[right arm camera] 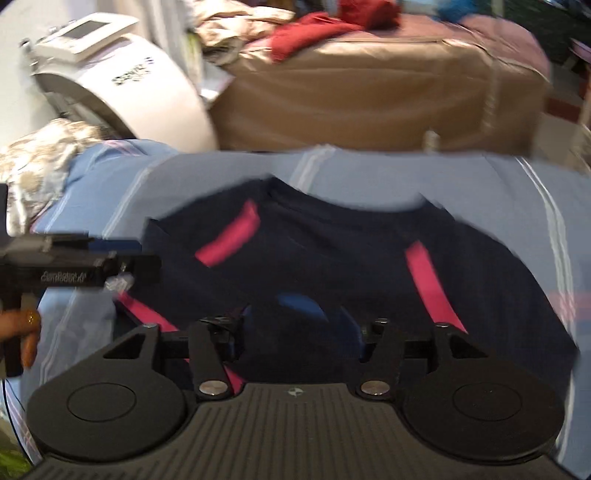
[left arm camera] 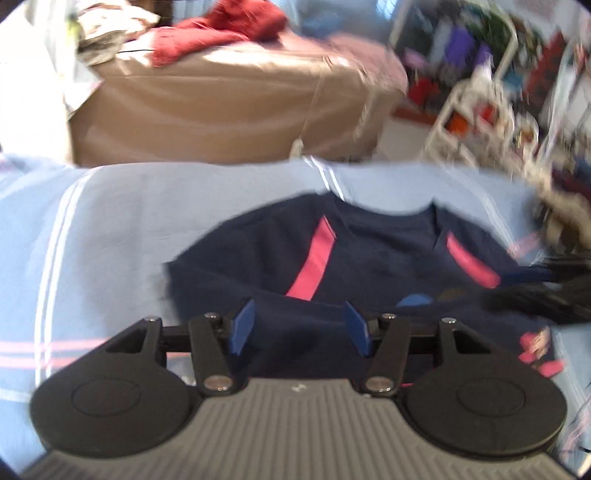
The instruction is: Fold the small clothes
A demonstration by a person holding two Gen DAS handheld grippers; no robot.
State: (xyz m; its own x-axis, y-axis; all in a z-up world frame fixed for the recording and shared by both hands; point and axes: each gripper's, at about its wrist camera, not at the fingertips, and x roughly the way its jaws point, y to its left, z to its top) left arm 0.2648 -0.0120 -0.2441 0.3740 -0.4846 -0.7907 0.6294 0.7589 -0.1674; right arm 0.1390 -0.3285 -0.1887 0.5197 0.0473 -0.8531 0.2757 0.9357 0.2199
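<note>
A navy garment (left arm camera: 369, 251) with pink stripes lies spread on a light blue striped sheet (left arm camera: 110, 240). My left gripper (left arm camera: 300, 328) hovers over its near edge. The blue pads (left arm camera: 243, 326) stand apart with nothing pinched between them, so it is open. In the right wrist view the same garment (right arm camera: 332, 251) fills the middle, blurred. My right gripper (right arm camera: 300, 332) is above its near hem, jaws wide and empty. The black body of the left tool (right arm camera: 74, 271) juts in from the left edge, held by a hand (right arm camera: 26, 332).
Behind the sheet stands a brown covered block (left arm camera: 229, 107) with a dark red cloth (left arm camera: 221, 33) on top. A white machine (right arm camera: 122, 74) is at back left, with a patterned cloth (right arm camera: 37, 166) below it. A white rack (left arm camera: 480, 110) of colourful items stands at right.
</note>
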